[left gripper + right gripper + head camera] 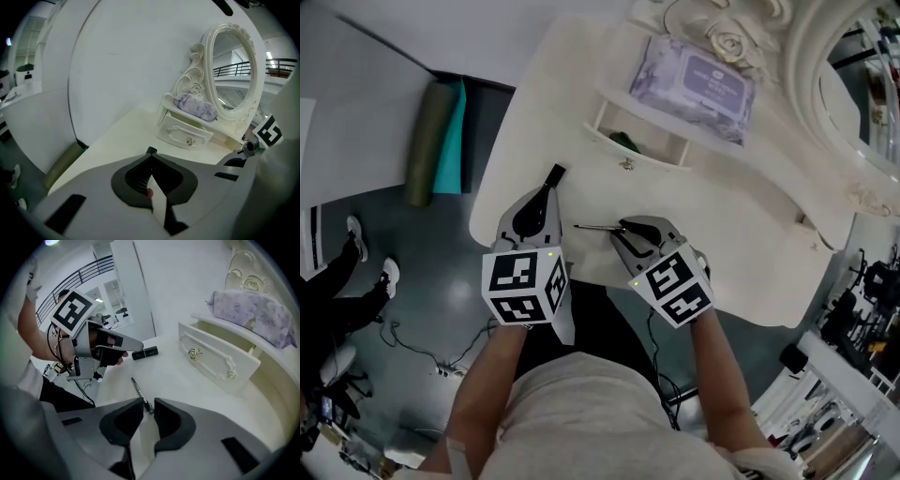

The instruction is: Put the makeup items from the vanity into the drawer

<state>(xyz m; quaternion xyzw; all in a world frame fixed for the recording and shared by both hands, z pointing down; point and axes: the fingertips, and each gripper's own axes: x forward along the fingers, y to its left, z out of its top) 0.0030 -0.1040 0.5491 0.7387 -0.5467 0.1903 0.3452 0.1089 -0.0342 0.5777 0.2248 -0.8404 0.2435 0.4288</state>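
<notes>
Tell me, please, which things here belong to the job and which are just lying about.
Job: black tube, thin pencil, open drawer.
Lying about: wipes pack, mirror, rolled mat on the floor.

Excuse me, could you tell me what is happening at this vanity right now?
A person is working at a white vanity with tongs in each hand. The left tongs are shut on a black tube. The right tongs are down over a thin black pencil that lies on the top, its end between the open jaws, not gripped. The small drawer stands open beyond them.
</notes>
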